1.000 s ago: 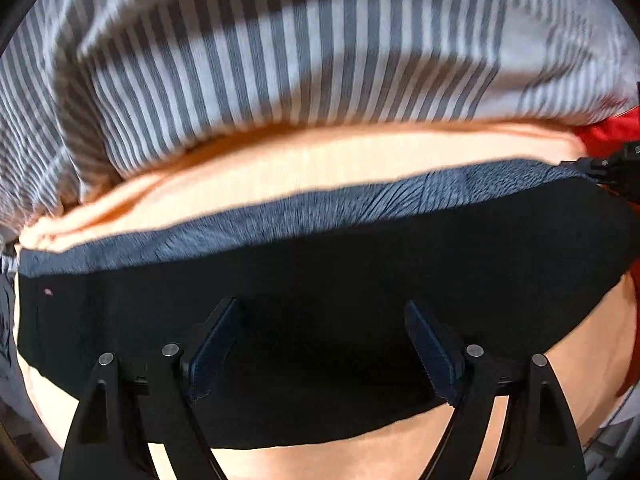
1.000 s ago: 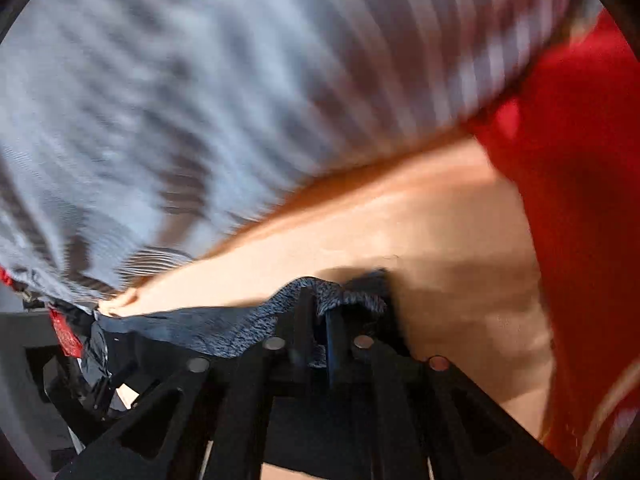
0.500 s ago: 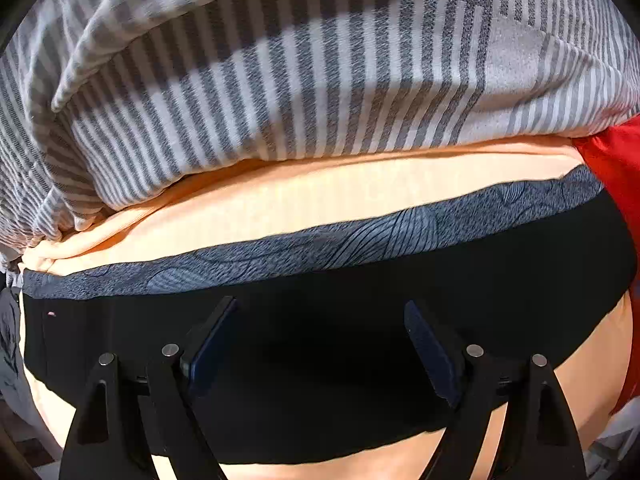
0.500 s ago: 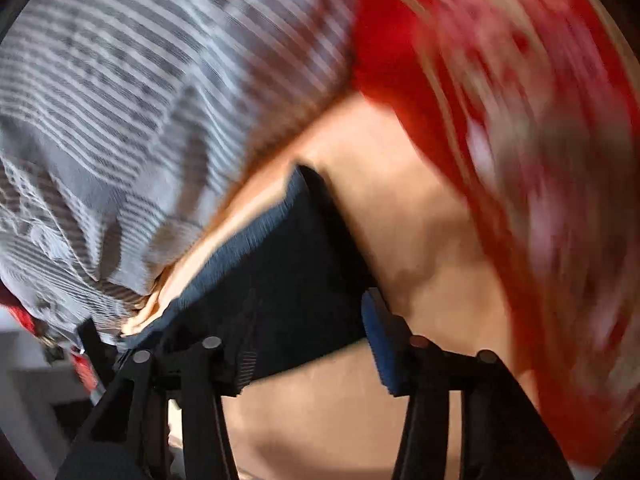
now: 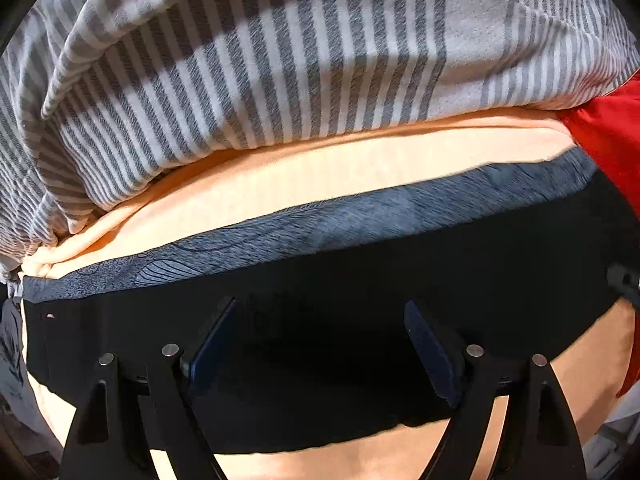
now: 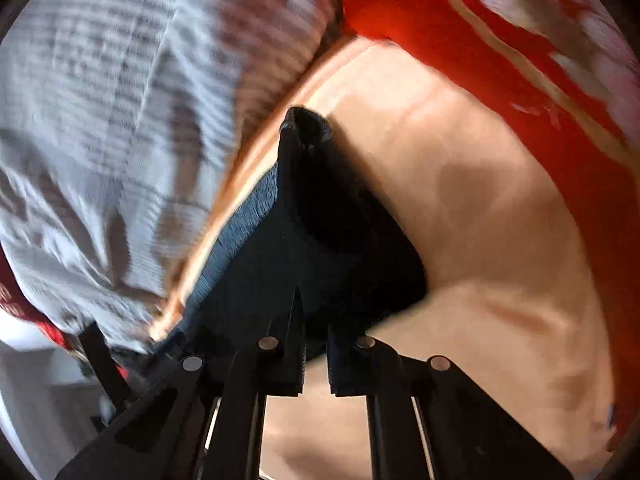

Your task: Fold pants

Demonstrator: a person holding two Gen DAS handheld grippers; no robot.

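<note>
Black fabric pants (image 5: 360,300) with a grey patterned waistband are lying crosswise under the spread left tool (image 5: 320,344); the right tool (image 6: 316,356), just closed, is pinching their corner.

A home bed: peach sheet (image 5: 360,172), striped bedding (image 5: 280,60) (red blanket (image 6: 460,20) alongside).

bare orange sheet (image 6: 492,240) right of and below my pants (image 5: 360,320) gives passing room. striped bedding (image 5: 248,72) heaped along the far edge blocks that side, red cloth (image 6: 460,24) crowds the far right corner.
</note>
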